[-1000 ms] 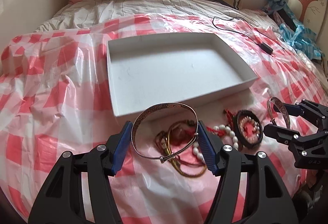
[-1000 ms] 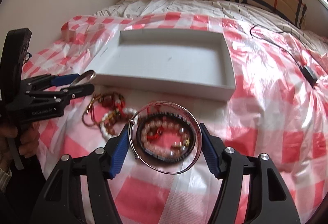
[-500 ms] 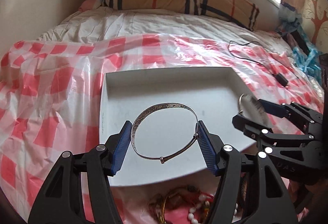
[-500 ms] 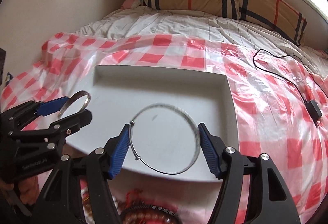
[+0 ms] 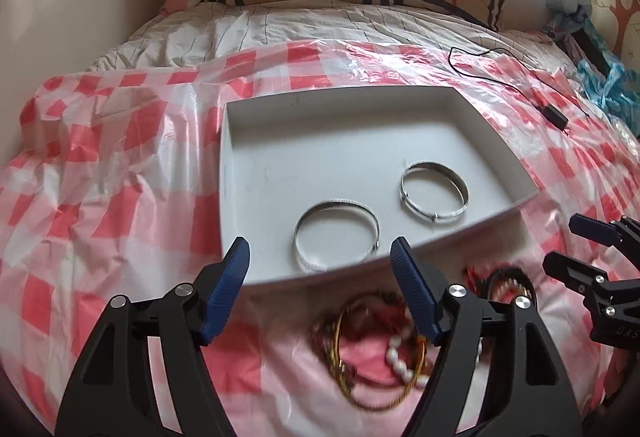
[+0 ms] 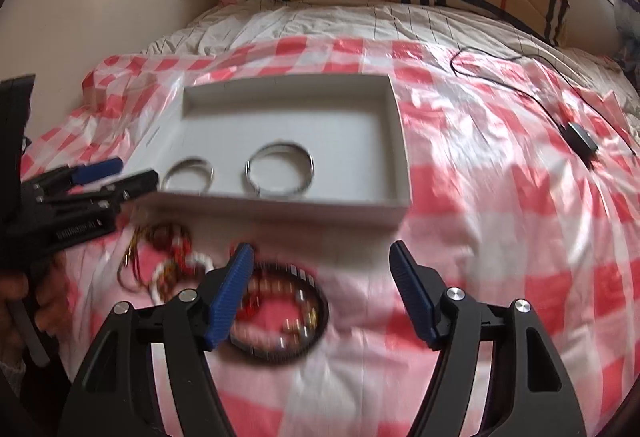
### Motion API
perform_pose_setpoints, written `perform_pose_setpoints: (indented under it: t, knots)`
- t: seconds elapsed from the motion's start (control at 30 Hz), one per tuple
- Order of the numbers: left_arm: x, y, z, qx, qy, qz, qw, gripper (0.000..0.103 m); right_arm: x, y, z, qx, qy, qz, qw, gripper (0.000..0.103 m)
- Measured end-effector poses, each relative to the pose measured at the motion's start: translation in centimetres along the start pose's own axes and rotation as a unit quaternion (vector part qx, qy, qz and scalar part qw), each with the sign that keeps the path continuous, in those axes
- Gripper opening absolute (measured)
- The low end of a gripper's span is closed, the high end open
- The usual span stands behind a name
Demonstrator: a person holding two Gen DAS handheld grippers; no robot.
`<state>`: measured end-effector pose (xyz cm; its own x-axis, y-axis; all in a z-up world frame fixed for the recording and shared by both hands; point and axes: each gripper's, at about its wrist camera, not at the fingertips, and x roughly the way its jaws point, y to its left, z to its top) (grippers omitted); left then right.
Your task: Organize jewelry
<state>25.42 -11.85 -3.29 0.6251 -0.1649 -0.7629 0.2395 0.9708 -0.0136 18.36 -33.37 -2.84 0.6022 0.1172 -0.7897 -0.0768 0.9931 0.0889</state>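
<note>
With both silver bangles (image 5: 337,234) lying flat in the white box (image 5: 280,141) on the bed and the left hand-held gripper (image 5: 320,265) and right hand-held gripper (image 6: 322,269) standing open and empty, their jaws just spread, we judge the tangled bead-and-cord pile (image 5: 376,353) in front of the box the main risk: one pinch could drag several pieces, or snag the slippery checked plastic sheet (image 5: 100,173). We read only partial embossed letters on one gripper body, too unclear to make out.
</note>
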Motion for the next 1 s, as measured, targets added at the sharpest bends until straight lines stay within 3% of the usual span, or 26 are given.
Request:
perform_pose_setpoints:
  t: [0.3,0.47,0.63,0.73,0.77,0.8,0.83,0.87,0.97,1.0]
  knots:
    - [-2.0,0.3,-4.9,0.044,0.022,0.009,0.9987,0.075,-1.2,0.5,-5.1,-0.004,0.033,0.003,0.999,0.068]
    - [-1.7,-0.9,-5.0,0.072,0.019,0.016,0.9971,0.075,-0.5,0.8,-5.4,-0.003,0.039,0.002,0.999,0.068]
    - [-0.3,-0.8,-4.0,0.06,0.021,0.032,0.9974,0.073,-0.2,1.7,-5.0,-0.011,0.027,0.021,0.999,0.068]
    - [1.0,-1.2,-3.5,0.071,0.029,0.044,0.9961,0.061,-0.2,3.8,-4.1,-0.05,0.01,0.042,0.998,0.068]
    - [1.6,-1.5,-3.5,0.078,0.038,0.042,0.9954,0.047,-0.2,4.5,-3.9,-0.064,0.007,0.043,0.997,0.068]
    - [2.0,-1.6,-3.5,0.08,0.05,0.035,0.9949,0.026,0.0,5.3,-3.6,-0.079,0.005,0.043,0.996,0.067]
    - [2.4,-1.8,-3.7,0.08,0.061,0.025,0.9946,0.016,0.2,6.1,-3.3,-0.095,0.003,0.045,0.994,0.066]
    - [2.3,-1.9,-3.8,0.08,0.065,0.014,0.9946,0.01,0.4,6.7,-3.1,-0.105,0.003,0.048,0.993,0.063]
    - [1.4,-1.8,-4.0,0.085,0.06,0.0,0.9946,0.008,1.5,8.3,-2.3,-0.136,0.007,0.053,0.989,0.053]
    - [1.2,-1.6,-4.0,0.082,0.059,-0.004,0.9949,0.008,2.1,8.7,-2.0,-0.143,0.012,0.055,0.988,0.045]
